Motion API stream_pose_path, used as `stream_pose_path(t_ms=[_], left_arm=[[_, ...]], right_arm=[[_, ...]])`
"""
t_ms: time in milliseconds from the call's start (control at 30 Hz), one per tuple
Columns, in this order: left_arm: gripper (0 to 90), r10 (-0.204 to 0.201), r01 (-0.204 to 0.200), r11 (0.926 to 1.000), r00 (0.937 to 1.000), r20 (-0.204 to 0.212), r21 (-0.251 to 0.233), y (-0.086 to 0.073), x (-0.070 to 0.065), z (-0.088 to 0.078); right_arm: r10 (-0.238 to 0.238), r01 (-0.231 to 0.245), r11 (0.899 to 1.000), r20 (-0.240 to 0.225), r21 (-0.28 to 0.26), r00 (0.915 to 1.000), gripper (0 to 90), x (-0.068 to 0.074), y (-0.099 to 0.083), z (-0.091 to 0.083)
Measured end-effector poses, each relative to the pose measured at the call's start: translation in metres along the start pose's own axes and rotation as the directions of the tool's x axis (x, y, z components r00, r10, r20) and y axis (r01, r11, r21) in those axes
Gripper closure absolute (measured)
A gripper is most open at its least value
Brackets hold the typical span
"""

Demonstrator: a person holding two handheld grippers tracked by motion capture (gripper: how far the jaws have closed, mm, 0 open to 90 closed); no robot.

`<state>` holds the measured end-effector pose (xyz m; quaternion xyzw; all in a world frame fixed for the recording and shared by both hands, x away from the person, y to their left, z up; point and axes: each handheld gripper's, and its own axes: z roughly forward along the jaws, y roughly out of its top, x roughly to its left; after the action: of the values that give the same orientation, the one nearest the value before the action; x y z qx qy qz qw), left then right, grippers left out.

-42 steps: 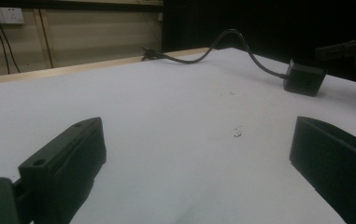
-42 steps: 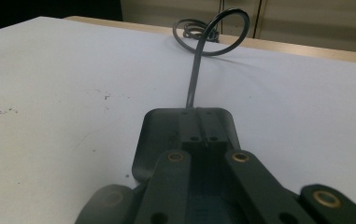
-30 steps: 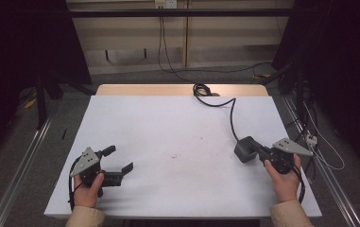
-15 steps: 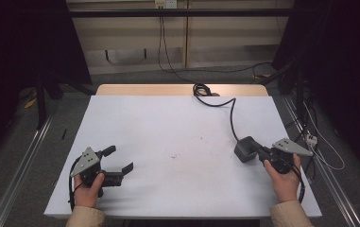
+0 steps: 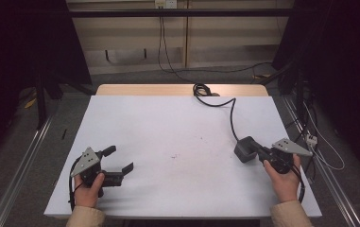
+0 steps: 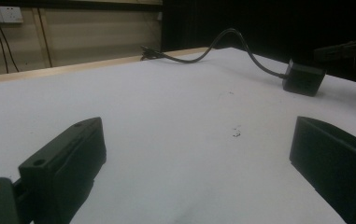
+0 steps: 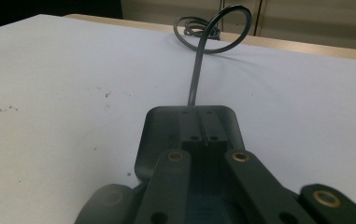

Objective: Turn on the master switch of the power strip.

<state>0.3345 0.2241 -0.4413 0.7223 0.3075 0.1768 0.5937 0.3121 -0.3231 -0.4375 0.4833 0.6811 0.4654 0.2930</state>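
On the table (image 5: 168, 142), the black adapter (image 5: 244, 149) bears no readable writing.

The left gripper (image 5: 117, 164) is resting low, its jaws standing wide apart. The right gripper (image 5: 257, 152) is lying level with jaws pressed together, each hand gripping from behind.

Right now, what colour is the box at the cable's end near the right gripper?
Dark grey, almost black; the box shows best in the high view.

Dim room, evenly lit white tabletop (image 5: 168, 137), blurred foregrounds.
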Motion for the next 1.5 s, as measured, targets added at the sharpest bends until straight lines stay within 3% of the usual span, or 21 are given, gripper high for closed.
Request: stream_pose_path(t_ms=[333,1500], left_arm=[[3.3,0.0,0.0,1.0,1.0,0.002,-0.003,-0.0002,-0.0001,0.0003],[3.3,0.002,-0.002,1.0,1.0,0.001,0.002,-0.0001,-0.0013,0.0007]], right_arm=[[0.013,-0.013,1.0,0.001,0.003,0.9999,90.0,0.0004,-0.0004,0.0002],[-0.01,0.009,1.0,0.022,0.013,0.9997,90.0,0.0033,-0.0002,0.0004]])
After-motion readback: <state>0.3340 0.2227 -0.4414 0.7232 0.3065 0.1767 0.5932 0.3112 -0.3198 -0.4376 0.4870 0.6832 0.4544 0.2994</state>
